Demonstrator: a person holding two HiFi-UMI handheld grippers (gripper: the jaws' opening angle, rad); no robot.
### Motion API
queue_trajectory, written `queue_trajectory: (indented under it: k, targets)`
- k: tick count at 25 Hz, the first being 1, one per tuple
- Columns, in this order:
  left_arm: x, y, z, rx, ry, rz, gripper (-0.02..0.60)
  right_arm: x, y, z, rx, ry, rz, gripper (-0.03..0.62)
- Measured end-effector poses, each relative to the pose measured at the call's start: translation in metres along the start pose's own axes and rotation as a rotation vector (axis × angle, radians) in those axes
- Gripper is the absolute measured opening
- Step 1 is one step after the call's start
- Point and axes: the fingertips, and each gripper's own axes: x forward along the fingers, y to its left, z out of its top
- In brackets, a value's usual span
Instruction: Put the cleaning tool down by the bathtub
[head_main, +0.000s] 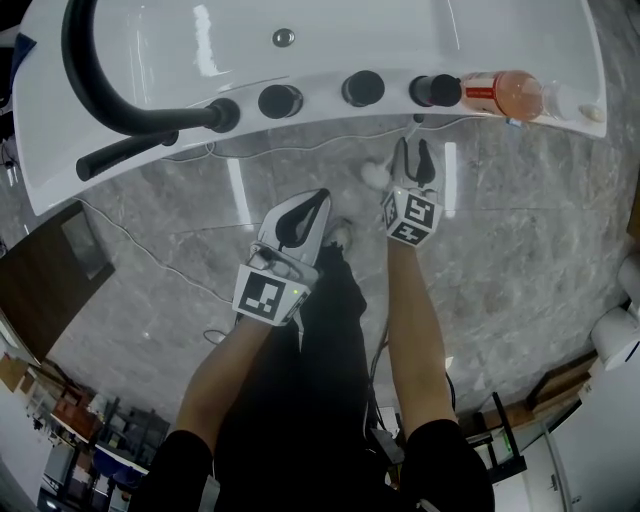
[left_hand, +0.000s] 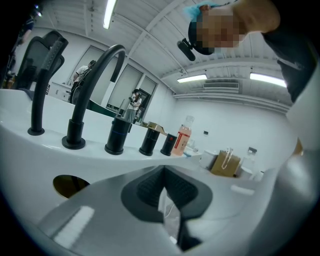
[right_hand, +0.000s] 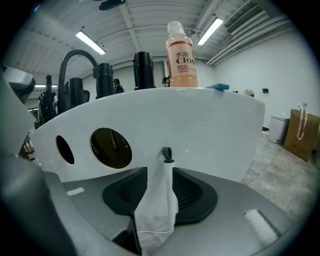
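The white bathtub runs across the top of the head view, its rim set with black taps. The cleaning tool, white with a fluffy head, rests on the floor against the tub's side. Its white handle, tipped with a grey hanging loop, stands between the wide-apart jaws of my right gripper, which is open around it; the pads do not press on it. My left gripper hovers over the floor to the left, its pads meeting at the tip with nothing held.
A bottle of pink liquid lies on the tub rim at the right. A black curved spout and hand shower sit at the left. A thin cable crosses the marble floor. A brown paper bag stands further off.
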Motion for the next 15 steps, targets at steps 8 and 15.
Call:
queue_trajectory:
  k: [8,15]
  targets:
    - [-0.029,-0.011,0.036,0.015,-0.014,-0.046,0.008,-0.047,0.019,0.019,0.014,0.016,-0.03,0.086]
    - [-0.061,-0.023,0.075,0.024,-0.025,-0.092,0.008,-0.1,0.045,0.043,0.048,0.013,-0.06,0.012]
